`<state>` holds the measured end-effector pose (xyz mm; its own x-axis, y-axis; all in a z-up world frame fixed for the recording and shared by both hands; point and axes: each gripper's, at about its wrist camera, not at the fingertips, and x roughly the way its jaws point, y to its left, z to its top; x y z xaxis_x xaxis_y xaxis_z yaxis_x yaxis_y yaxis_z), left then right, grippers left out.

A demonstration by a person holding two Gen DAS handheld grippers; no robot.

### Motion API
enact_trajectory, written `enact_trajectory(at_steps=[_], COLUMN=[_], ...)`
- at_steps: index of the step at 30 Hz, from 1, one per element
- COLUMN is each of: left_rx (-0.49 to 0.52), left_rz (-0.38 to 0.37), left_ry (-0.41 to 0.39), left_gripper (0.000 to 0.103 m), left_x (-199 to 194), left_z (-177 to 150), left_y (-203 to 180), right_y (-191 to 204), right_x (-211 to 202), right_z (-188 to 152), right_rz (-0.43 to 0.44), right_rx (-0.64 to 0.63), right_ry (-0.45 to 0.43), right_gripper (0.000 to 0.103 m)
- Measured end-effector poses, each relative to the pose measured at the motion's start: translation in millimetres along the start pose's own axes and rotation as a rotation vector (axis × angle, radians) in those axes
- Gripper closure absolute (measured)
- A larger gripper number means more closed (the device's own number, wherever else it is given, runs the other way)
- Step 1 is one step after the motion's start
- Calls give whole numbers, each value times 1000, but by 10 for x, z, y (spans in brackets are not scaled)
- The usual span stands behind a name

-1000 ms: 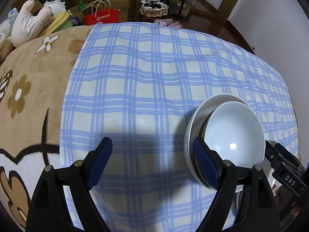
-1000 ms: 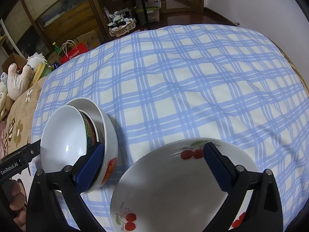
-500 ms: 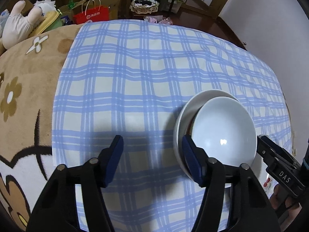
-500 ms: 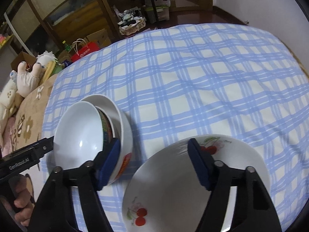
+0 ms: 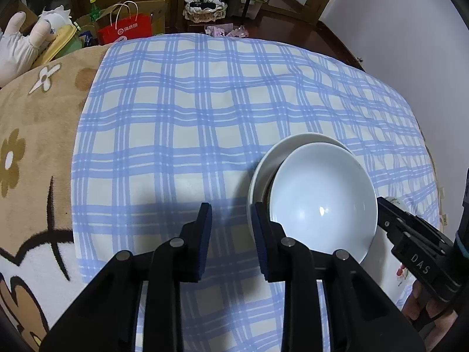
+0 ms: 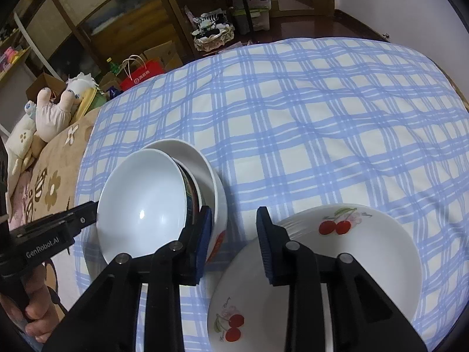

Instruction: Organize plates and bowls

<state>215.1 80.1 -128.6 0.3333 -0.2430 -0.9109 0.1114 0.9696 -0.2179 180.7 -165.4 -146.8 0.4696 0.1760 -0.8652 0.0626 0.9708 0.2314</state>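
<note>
Sorting looks nearly done. Bowls (image 6: 140, 202) nested in one pile on the checked cloth (image 6: 307, 135) over the bed, toward its near left corner; cherry plates (image 6: 351, 240) stacked just beside, to the right. Left tool (image 5: 231, 234) and right tool (image 6: 233, 234) both closing on nothing, only cloth showing between the pads. Little left, perhaps straightening the tilted top bowl.

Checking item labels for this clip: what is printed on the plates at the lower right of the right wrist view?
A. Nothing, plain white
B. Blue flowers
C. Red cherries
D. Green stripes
C: the plates carry red cherries with green stems near the rim.
</note>
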Motion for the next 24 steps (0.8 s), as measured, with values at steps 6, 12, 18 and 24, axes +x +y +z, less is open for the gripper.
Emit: enact_trajectory(at_steps=[6,12,18,24], left_rx=[30,6,-29,-27], left_rz=[13,-18,-69,-78], left_ry=[6,30,52,51], left_gripper=[78,81,89,97], left_x=[10,50,99,110], left_z=[9,39,87,98], left_y=[-47,-28,18,-2], right_y=[28,53,9,90], right_x=[11,55,137,207], right_z=[2,83,155,204], right_rz=[11,-3,11,10], right_rx=[6,11,44,38], right_ry=[12,72,145,200], right_gripper=[81,81,81,91])
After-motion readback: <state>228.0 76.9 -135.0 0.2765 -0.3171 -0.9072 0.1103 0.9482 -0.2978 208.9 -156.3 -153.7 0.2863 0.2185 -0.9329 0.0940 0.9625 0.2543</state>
